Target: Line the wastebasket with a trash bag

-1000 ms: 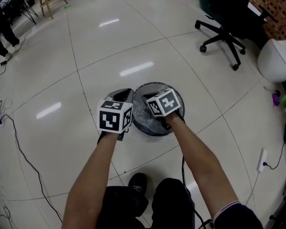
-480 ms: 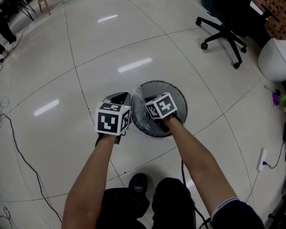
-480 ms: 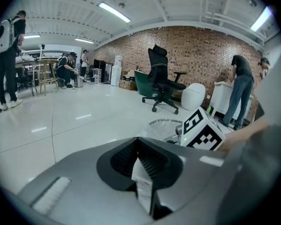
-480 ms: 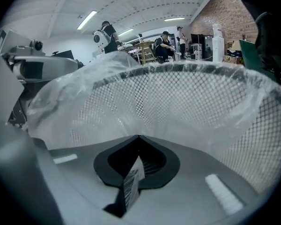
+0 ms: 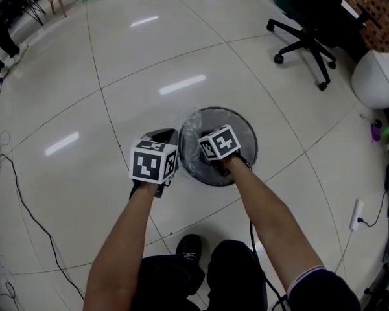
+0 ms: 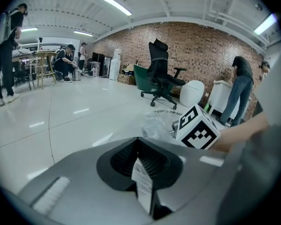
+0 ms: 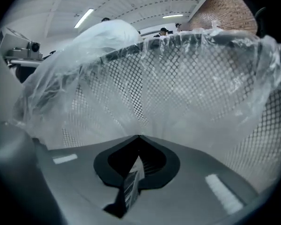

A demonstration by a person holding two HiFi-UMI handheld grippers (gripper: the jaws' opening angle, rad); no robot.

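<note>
A round black mesh wastebasket point(image 5: 236, 125) stands on the tiled floor with a clear trash bag point(image 5: 193, 154) over it. In the right gripper view the bag point(image 7: 178, 88) is folded over the rim and hangs down the mesh wall point(image 7: 271, 125). My right gripper point(image 7: 139, 137) is shut right against that wall, and the film's creases gather at its tip. Its marker cube point(image 5: 218, 142) hides its jaws in the head view. My left gripper point(image 5: 163, 135) hangs just left of the basket, shut with nothing in it, with the bag point(image 6: 157, 124) to its right.
A black office chair point(image 5: 308, 41) and a white rounded bin point(image 5: 376, 80) stand at the far right. Cables point(image 5: 13, 173) trail along the left floor and a plug strip point(image 5: 358, 218) lies at the right. People stand in the background point(image 6: 241, 88). My shoe point(image 5: 188, 246) is near the basket.
Both grippers have sunk a little toward the floor beside the basket. Their jaws have stayed shut.
</note>
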